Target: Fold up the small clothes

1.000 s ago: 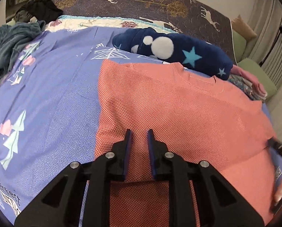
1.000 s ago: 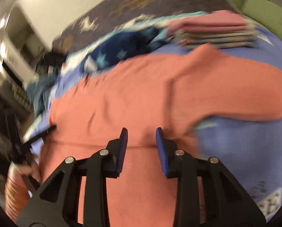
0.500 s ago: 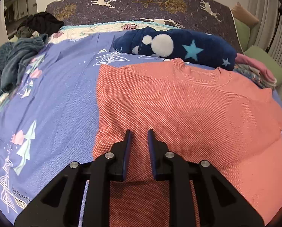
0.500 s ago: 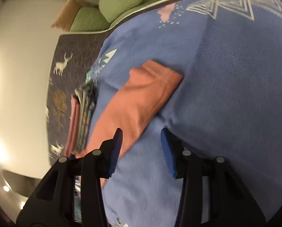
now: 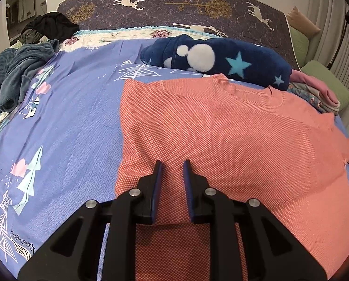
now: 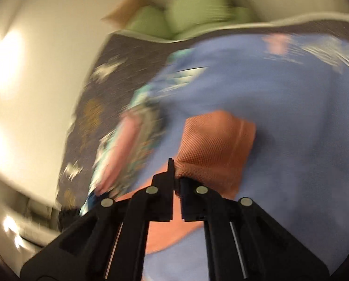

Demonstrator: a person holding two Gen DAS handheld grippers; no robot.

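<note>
Left wrist view close above coral shirt point(image 5: 221, 135), facing headboard point(image 5: 174, 7), right view blurred, sharing shirt sleeve

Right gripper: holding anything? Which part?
The right gripper, just closed, pinches the coral shirt by its sleeve. Left gripper holds nothing; it stands open over the shirt.

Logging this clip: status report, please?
Right gripper just closed on the coral shirt sleeve. Left gripper slightly open over shirt. Nothing blocking.
</note>
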